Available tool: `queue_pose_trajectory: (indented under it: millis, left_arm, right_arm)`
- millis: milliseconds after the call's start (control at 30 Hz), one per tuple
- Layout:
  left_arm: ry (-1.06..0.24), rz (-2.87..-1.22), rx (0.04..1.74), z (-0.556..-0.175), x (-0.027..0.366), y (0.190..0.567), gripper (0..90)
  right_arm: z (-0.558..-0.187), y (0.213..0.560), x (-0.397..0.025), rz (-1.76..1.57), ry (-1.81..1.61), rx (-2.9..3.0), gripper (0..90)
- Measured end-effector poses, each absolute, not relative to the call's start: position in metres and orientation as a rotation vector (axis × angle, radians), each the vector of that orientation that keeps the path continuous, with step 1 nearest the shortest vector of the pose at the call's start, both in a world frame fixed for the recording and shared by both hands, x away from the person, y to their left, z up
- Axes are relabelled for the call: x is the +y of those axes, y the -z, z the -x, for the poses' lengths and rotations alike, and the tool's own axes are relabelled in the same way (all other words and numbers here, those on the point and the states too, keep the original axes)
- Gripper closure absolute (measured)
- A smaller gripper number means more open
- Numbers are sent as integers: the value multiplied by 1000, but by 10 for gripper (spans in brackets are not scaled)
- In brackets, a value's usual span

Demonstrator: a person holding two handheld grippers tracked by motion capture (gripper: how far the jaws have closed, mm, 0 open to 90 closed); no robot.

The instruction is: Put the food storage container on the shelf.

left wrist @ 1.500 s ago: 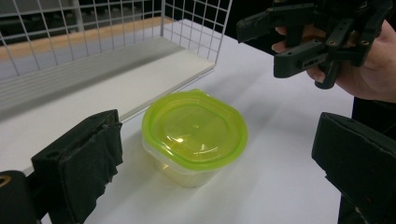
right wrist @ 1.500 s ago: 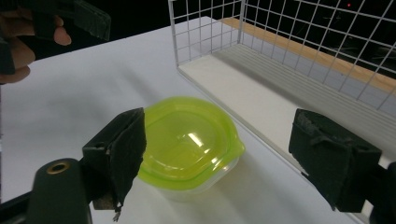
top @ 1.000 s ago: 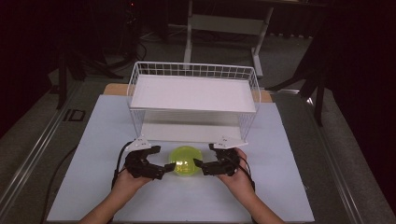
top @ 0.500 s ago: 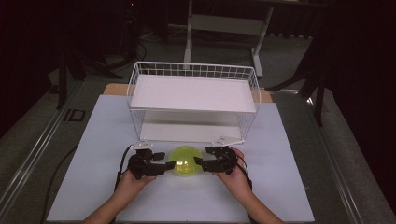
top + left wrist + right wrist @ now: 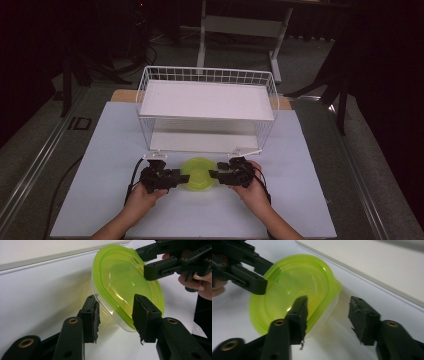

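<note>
Green-lidded container (image 5: 199, 173), jaws straddling both edges

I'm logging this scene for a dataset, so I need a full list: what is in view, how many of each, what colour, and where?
container: 1, clear tub with a yellow-green lid, on the mat near the front edge, between the two grippers
wire basket shelf: 1, white, two white boards inside, on the mat behind the container
mat: 1, pale white-blue, covers the table top
table: 1, wood edge shows behind the mat
stand: 1, light grey, on the floor beyond the table
left gripper: 1, black, jaws open on either side of the container's left edge
right gripper: 1, black, jaws open at the container's right edge
hands: 2, one on each gripper, forearms come in from the bottom
</note>
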State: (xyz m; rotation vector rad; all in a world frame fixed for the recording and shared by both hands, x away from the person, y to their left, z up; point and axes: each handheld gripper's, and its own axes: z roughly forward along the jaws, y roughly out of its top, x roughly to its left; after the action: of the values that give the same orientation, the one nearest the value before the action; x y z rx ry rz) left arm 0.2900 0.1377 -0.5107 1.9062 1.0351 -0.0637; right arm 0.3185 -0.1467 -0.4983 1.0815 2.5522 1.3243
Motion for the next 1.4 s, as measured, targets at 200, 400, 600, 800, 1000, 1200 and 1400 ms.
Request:
queue_pose_trajectory:
  millis: [200,400,600,800,1000,1200,1400]
  left_arm:
    - [60,-1910,1032,-284,136,508,678]
    - [65,-1926,1034,-280,135,505,724]
    - [81,-1927,1044,-276,135,503,744]
    - [85,-1914,1060,-269,133,501,773]
    - [64,-1927,1064,-264,129,497,792]
    - [59,-1929,1080,-263,128,496,822]
    - [-6,-1893,1060,-266,126,486,821]
  right_arm:
    - [-309,494,-148,-1057,-1343,2593,655]
    - [-306,493,-152,-1071,-1376,2624,700]
    - [-305,491,-152,-1099,-1376,2637,727]
    - [-305,490,-156,-1158,-1385,2644,764]
    - [-303,490,-160,-1215,-1386,2652,784]
    - [-301,490,-160,-1228,-1376,2642,801]
    - [-302,476,-159,-1207,-1371,2589,801]
